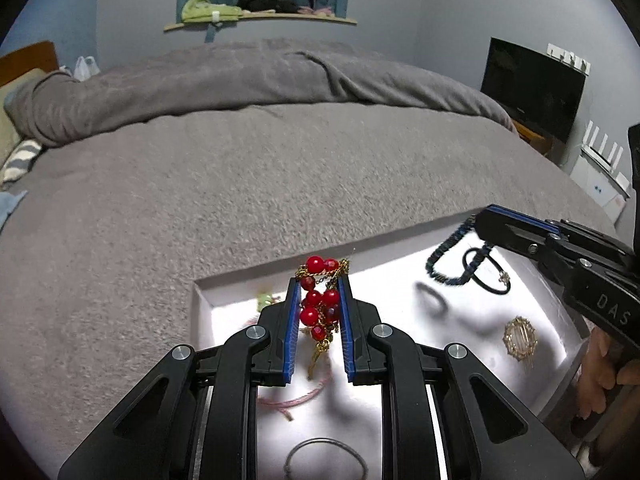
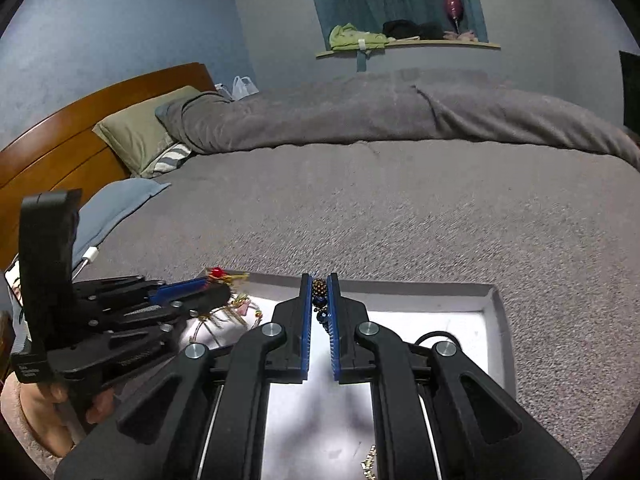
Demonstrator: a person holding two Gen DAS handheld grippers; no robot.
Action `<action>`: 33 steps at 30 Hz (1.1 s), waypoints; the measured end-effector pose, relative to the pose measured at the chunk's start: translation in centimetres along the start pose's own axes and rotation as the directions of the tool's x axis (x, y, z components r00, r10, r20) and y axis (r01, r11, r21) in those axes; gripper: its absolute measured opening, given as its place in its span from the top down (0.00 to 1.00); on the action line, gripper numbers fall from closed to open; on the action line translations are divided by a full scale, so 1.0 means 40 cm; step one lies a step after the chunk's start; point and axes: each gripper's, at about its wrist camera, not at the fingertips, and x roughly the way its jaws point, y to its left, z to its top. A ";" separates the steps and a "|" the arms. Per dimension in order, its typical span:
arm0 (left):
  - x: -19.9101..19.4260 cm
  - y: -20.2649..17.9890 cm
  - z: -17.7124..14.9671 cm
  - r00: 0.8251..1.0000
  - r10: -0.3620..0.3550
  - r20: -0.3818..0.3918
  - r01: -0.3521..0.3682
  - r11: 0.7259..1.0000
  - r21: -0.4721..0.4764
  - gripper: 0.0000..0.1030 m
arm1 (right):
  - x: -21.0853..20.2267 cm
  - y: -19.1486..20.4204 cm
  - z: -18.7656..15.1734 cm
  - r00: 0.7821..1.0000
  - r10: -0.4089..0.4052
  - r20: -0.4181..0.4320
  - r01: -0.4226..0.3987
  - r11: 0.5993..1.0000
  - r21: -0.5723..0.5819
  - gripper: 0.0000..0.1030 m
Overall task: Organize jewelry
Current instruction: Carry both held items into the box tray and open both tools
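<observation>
Broadly, by descending size:

Bed point(image 1: 240, 168): grey blanket over the whole surface, a rumpled duvet point(image 1: 248, 76) along the far side, a wooden headboard point(image 2: 80, 120) and an olive pillow point(image 2: 140, 132) at one end.

Tray point(image 1: 202, 300): shallow, white, low-walled, lying on the blanket close to the cameras. Both grippers hang over it.

Left gripper point(image 1: 319, 292): black body, blue pads. Jaws nearly together, clamped on a red bead necklace point(image 1: 318, 304); the beads and gold chain are bunched between the pads, and a gold tail dangles beneath over the tray.

Right gripper point(image 2: 319, 288): same make, over the far right part of the tray. Jaws fully closed on a dark beaded strand point(image 2: 320, 300); in the left wrist view that strand point(image 1: 444, 256) hangs in a loop from the fingertips toward the tray floor.

Loose pieces lying in the tray:
- Black hair tie point(image 1: 490, 276) with a small charm, beneath the right gripper, beside the hanging strand.
- Thin grey ring point(image 1: 326, 460), at the near edge, partly cut off by the frame.
- Pink cord point(image 1: 296, 396), below the left gripper.
- Gold round hair clip point(image 1: 519, 338), near the right wall.
- Small pale green item point(image 1: 264, 300), blurred, at the far left corner; its kind cannot be told.
</observation>
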 end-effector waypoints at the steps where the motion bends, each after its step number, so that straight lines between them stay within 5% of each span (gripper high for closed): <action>1: 0.001 -0.002 -0.002 1.000 -0.011 -0.005 0.011 1.000 0.001 0.81 | 0.001 0.001 -0.002 1.000 -0.005 -0.005 0.005 1.000 -0.004 0.93; 6: 0.020 -0.030 -0.015 0.997 -0.068 -0.036 0.068 0.998 0.017 0.81 | 0.013 0.002 -0.009 0.998 -0.053 -0.039 0.052 0.998 -0.021 0.93; 33: 0.053 -0.041 -0.027 0.995 -0.031 -0.097 0.037 0.998 0.058 0.81 | 0.049 -0.014 -0.025 0.982 -0.148 -0.115 0.145 0.989 -0.037 0.93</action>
